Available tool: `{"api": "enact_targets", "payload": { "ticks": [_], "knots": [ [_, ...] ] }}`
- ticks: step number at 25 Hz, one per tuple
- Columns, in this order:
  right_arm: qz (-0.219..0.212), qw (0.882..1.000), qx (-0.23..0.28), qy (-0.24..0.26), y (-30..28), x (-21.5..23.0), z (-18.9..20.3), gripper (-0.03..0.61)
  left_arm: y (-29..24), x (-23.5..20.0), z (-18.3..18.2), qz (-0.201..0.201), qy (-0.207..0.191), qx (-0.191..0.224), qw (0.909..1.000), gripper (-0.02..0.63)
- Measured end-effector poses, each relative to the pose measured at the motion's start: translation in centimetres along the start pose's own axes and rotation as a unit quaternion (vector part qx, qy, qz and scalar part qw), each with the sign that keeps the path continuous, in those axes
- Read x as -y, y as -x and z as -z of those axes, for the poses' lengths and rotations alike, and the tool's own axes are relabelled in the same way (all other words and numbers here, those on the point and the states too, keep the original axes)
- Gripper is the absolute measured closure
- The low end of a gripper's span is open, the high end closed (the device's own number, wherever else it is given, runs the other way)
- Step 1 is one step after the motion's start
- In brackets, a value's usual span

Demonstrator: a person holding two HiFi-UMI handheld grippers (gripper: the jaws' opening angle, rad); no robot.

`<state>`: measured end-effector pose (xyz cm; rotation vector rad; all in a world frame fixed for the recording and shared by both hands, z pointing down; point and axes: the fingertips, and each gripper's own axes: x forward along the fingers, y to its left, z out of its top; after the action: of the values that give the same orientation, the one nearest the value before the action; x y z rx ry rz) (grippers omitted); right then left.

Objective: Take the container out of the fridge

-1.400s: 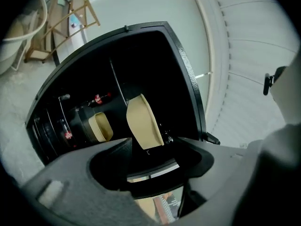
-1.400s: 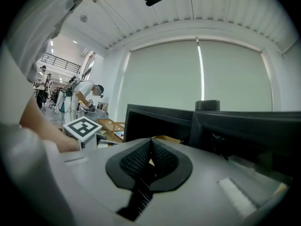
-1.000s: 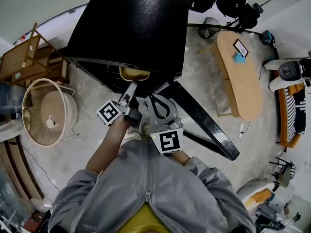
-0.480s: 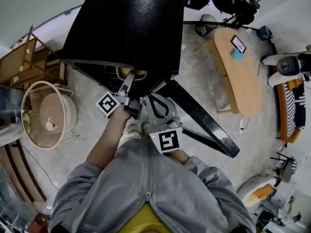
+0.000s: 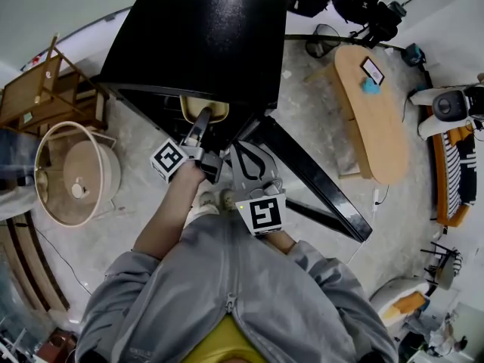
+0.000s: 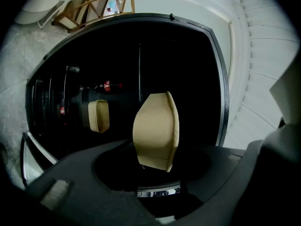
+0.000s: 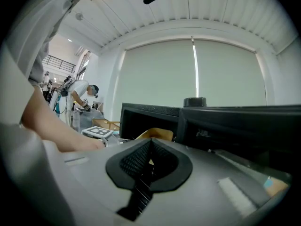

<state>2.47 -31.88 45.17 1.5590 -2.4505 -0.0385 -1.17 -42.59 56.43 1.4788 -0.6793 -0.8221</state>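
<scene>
The beige container (image 6: 156, 131) stands upright at the mouth of the open black fridge (image 5: 198, 36), dead ahead between the closing jaws of the left hand-held gripper (image 5: 200, 124). The right hand-held gripper (image 5: 243, 157) hangs farther back, pinched together and empty.

The fridge (image 5: 204, 36) was glossy black, finely speckled on top. The container (image 6: 156, 130) looked like smooth, matt beige plastic. At two o'clock the table (image 5: 378, 127) was pale wood; the floor (image 5: 136, 180) was mottled grey stone.
</scene>
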Motion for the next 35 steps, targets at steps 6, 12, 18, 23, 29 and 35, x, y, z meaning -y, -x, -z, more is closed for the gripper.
{"api": "enact_targets", "payload": {
  "ticks": [6, 12, 18, 23, 29, 35],
  "knots": [
    [-0.012, 1.0, 0.0, -0.003, 0.6, -0.3, 0.7, 0.578, 2.9, -0.1, 0.0, -0.036, -0.026, 0.014, 0.9989, 0.399],
    [-0.034, 0.999, 0.003, -0.005, 0.9, -1.7, 0.6, 0.578, 7.3, 0.7, -0.1, -0.058, -0.039, 0.037, 0.9968, 0.399],
    [-0.066, 0.998, 0.008, -0.004, 0.6, -3.5, 0.6, 0.578, 12.0, 1.1, -0.9, -0.087, -0.071, 0.059, 0.9919, 0.399],
    [-0.09, 0.996, 0.017, -0.003, 0.3, -4.9, 0.0, 0.578, 15.3, 2.5, -1.8, -0.107, -0.135, 0.073, 0.9824, 0.4],
    [-0.108, 0.994, 0.027, -0.004, 0.0, -6.4, -0.9, 0.578, 18.1, 5.4, -2.5, -0.12, -0.202, 0.089, 0.968, 0.4],
    [-0.116, 0.993, 0.039, -0.005, 0.0, -7.1, -1.9, 0.578, 20.6, 8.2, -3.8, -0.176, -0.376, 0.098, 0.9043, 0.4]
  ]
}}
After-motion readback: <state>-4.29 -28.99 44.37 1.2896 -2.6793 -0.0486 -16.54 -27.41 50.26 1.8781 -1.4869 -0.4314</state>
